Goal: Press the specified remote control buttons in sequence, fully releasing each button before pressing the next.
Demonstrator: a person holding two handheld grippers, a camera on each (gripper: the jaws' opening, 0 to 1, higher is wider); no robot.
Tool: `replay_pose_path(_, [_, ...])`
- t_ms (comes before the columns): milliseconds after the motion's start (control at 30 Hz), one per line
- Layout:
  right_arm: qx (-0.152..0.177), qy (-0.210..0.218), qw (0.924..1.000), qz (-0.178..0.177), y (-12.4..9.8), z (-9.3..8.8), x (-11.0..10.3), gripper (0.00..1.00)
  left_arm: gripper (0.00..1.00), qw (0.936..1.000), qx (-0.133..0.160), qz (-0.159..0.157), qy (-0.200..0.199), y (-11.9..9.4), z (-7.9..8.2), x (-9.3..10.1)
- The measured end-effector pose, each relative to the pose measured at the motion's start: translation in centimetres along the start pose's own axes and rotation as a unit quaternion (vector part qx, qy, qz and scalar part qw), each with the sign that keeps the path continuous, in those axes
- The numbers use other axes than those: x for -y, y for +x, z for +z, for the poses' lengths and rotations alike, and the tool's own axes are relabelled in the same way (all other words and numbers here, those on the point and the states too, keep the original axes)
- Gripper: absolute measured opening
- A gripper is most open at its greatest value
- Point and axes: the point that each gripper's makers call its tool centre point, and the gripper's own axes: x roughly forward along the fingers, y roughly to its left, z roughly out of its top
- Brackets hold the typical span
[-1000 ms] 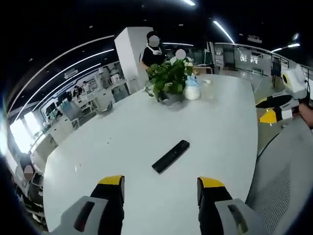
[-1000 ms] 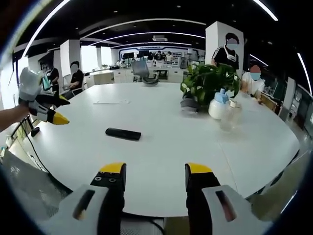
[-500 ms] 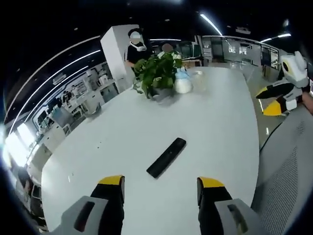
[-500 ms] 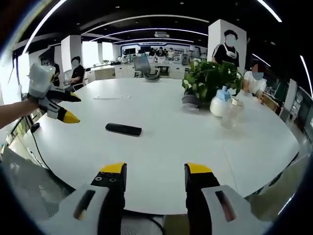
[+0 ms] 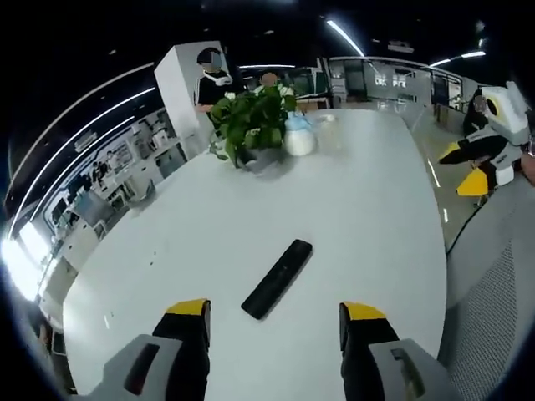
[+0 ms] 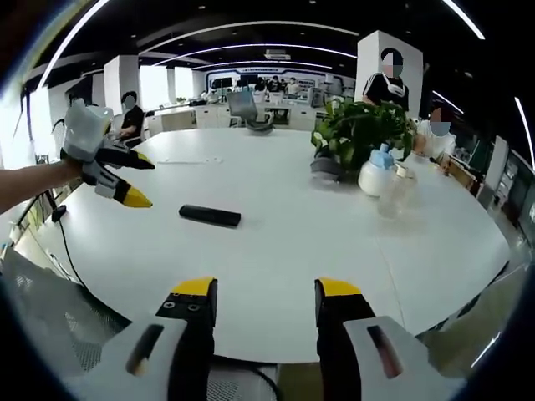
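Closer now, left gripper (image 5: 274,322) hovers near remote (image 5: 277,279).

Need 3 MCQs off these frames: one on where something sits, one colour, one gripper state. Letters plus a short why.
1. Where does the remote control lie?
A. flat on the white table
B. inside the plant pot
C. clamped in the right gripper

2. What colour are the tips of the left gripper fingers?
A. red
B. yellow
C. green

3. What state is the right gripper in?
A. shut on the remote control
B. shut on the bottle
C. open, holding nothing

Answers:
1. A: the black bar rests on the tabletop ahead of both grippers, well short of the potted plant.
2. B: yellow caps sit on the dark fingers in the left gripper view.
3. C: in the right gripper view its fingers stand apart with only bare table between them.
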Motion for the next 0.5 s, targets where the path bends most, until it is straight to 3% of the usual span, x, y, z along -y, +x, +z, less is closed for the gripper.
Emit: replay_pose_path(500, [-0.01, -0.001, 0.9999, -0.004, 0.2, -0.4, 0.2, 0.47, 0.65, 0.9986, -0.02, -0.034, 0.034, 4.0, -0.9, -0.3])
